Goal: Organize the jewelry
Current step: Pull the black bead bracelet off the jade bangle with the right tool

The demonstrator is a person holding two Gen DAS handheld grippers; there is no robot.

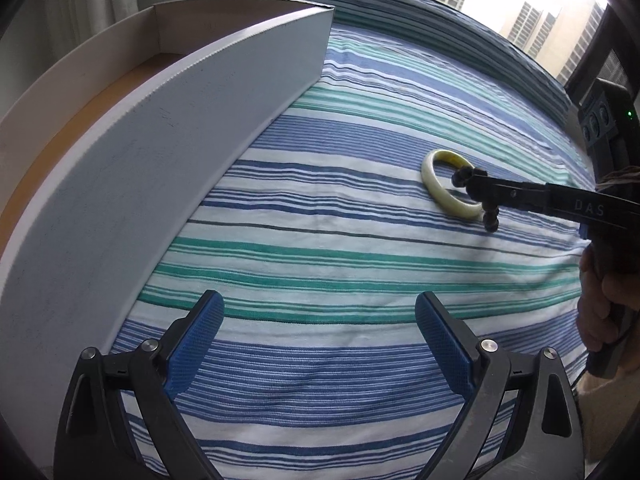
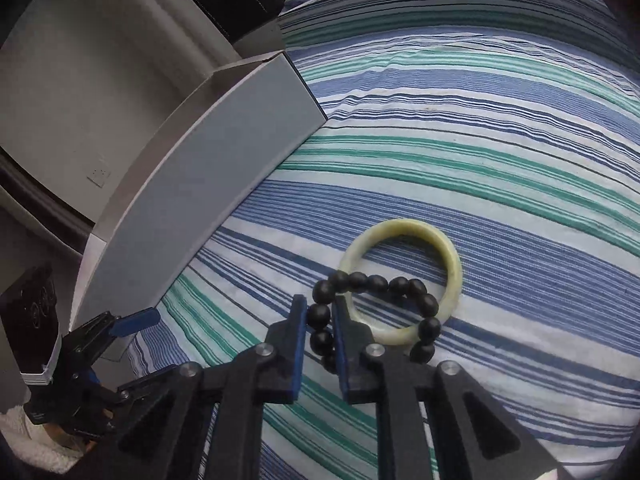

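Observation:
A black bead bracelet (image 2: 376, 284) is pinched between the blue pads of my right gripper (image 2: 320, 312), which is shut on it; the loop hangs over a pale yellow-green jade bangle (image 2: 452, 256) lying on the striped cloth. In the left wrist view the right gripper (image 1: 476, 196) reaches in from the right with the beads (image 1: 490, 220) over the bangle (image 1: 436, 188). My left gripper (image 1: 320, 320) is open and empty, low over the cloth, to the right of the white box (image 1: 168, 128). The left gripper also shows in the right wrist view (image 2: 132, 320).
The white open-top box (image 2: 224, 148) stands on the left of the blue, green and white striped cloth (image 1: 340, 264). Its brown floor (image 1: 80, 116) shows in the left wrist view. A window with tower blocks is behind.

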